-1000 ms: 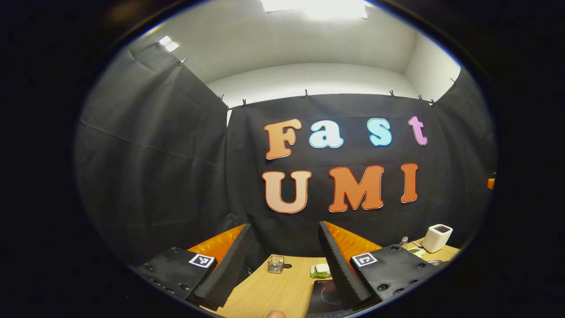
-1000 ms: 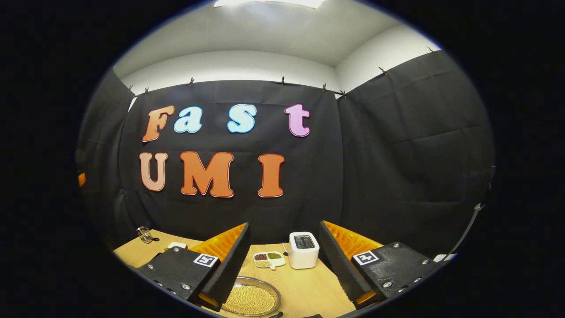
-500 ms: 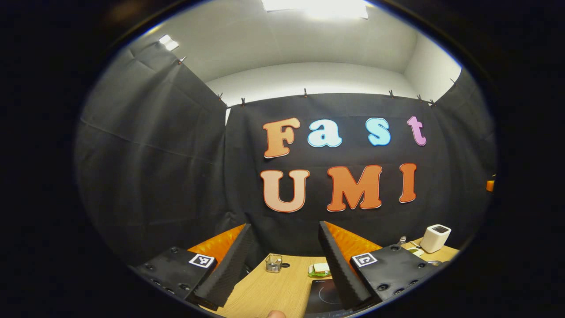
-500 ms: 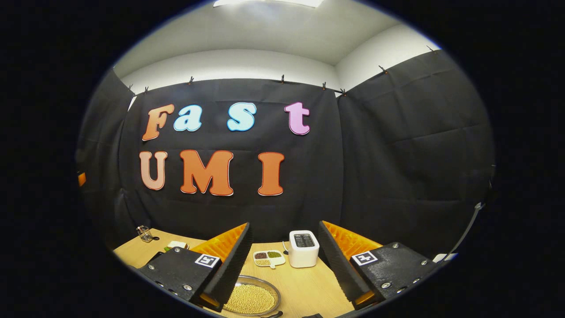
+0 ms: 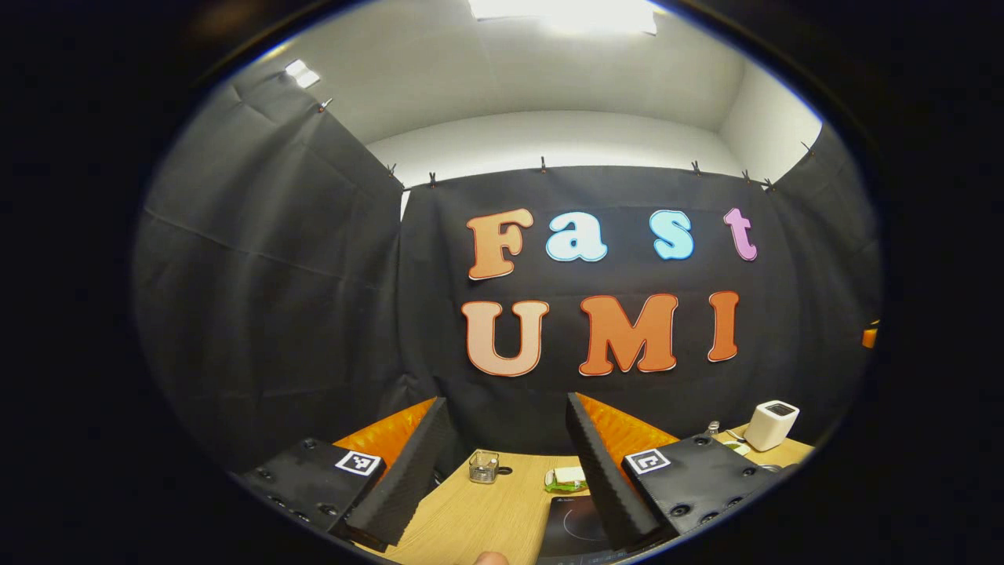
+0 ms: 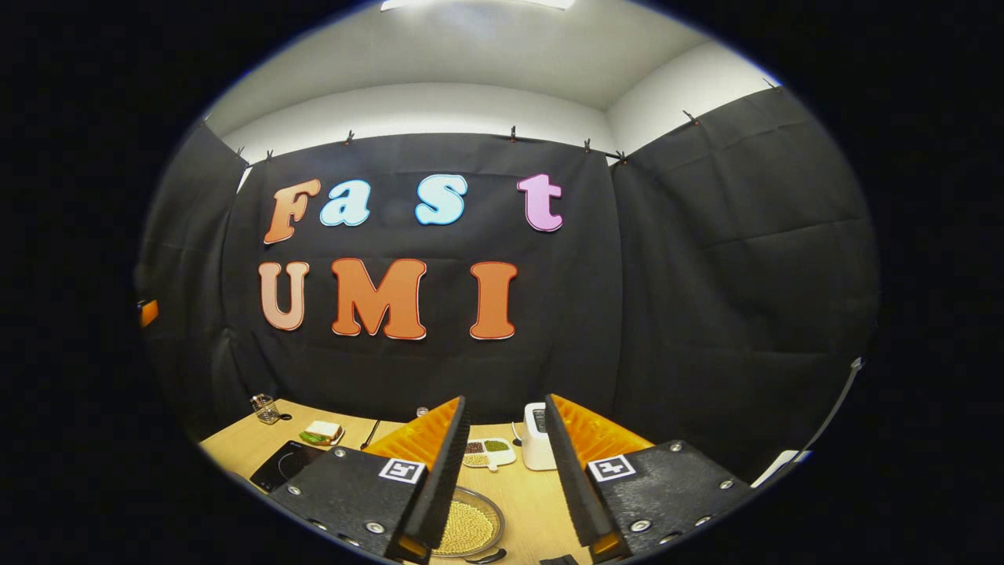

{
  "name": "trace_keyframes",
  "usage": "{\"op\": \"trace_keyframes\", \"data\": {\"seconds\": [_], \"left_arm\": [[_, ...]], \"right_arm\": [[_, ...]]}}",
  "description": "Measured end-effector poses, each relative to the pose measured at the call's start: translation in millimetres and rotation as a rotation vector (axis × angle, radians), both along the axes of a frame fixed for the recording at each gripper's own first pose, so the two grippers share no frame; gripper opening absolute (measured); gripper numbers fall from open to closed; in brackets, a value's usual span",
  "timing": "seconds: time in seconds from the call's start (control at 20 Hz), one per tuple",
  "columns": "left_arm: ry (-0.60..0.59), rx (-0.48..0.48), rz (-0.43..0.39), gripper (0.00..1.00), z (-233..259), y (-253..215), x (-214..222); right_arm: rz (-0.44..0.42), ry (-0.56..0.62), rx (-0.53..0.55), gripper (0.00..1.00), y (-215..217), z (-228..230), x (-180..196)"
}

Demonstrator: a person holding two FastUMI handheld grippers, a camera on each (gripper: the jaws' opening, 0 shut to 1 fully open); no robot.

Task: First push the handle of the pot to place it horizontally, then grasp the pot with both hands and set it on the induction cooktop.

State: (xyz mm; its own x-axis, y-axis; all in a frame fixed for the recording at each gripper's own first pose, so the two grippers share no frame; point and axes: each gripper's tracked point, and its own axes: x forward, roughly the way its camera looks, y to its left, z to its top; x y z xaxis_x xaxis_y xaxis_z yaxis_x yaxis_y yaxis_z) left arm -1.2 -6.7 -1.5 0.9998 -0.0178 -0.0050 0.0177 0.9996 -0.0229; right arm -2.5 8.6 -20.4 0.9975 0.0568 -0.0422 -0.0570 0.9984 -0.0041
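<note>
In the right gripper view, the pot (image 6: 469,527) is a shallow metal pan of yellow beans, low on the wooden table (image 6: 541,510). Its dark handle (image 6: 488,557) pokes out at the bottom edge. My right gripper (image 6: 505,399) hangs above and behind it, its jaws narrowed but still apart, with nothing between them. The black induction cooktop (image 6: 284,464) lies to the left of the pot. In the left gripper view, my left gripper (image 5: 505,400) is wide open and holds nothing. The cooktop (image 5: 576,522) lies partly under its right finger.
A white box-shaped appliance (image 6: 536,447) and a divided dish of beans (image 6: 488,453) stand behind the pot. A sandwich on a plate (image 6: 320,431) and a small glass holder (image 6: 267,408) sit at the table's far left. A fingertip (image 5: 491,559) shows at the bottom of the left gripper view.
The right gripper's fingers have drawn closer together and its view has swung a little, bringing the cooktop into sight. The left gripper has barely moved.
</note>
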Motion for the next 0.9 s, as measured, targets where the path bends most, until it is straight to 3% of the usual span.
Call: {"op": "trace_keyframes", "data": {"seconds": [0.25,0.35,0.4,0.45,0.75,0.9], "left_arm": [[0.005,-0.005,-0.005,0.97,-1.7,-1.5,-0.7],[0.007,-0.004,-0.003,0.97,-2.6,-0.3,0.0],[0.007,-0.003,0.001,0.98,-2.1,0.5,0.4],[0.007,-0.003,0.003,0.97,-2.9,1.0,1.1],[0.012,-0.006,-0.001,0.98,-4.3,-0.1,0.2],[0.018,-0.012,-0.005,0.98,-7.6,-0.9,2.2]], "right_arm": [[0.027,0.028,0.019,0.40,6.8,-10.4,-3.3],[0.033,0.042,0.031,0.28,8.2,-17.8,-3.6],[0.031,0.051,0.030,0.17,7.2,-22.7,-3.8],[0.032,0.059,0.032,0.19,7.0,-27.7,-4.7],[0.037,0.134,0.032,0.00,9.0,-67.8,-5.6],[0.055,0.196,0.034,0.00,15.1,-95.6,-8.1]]}}
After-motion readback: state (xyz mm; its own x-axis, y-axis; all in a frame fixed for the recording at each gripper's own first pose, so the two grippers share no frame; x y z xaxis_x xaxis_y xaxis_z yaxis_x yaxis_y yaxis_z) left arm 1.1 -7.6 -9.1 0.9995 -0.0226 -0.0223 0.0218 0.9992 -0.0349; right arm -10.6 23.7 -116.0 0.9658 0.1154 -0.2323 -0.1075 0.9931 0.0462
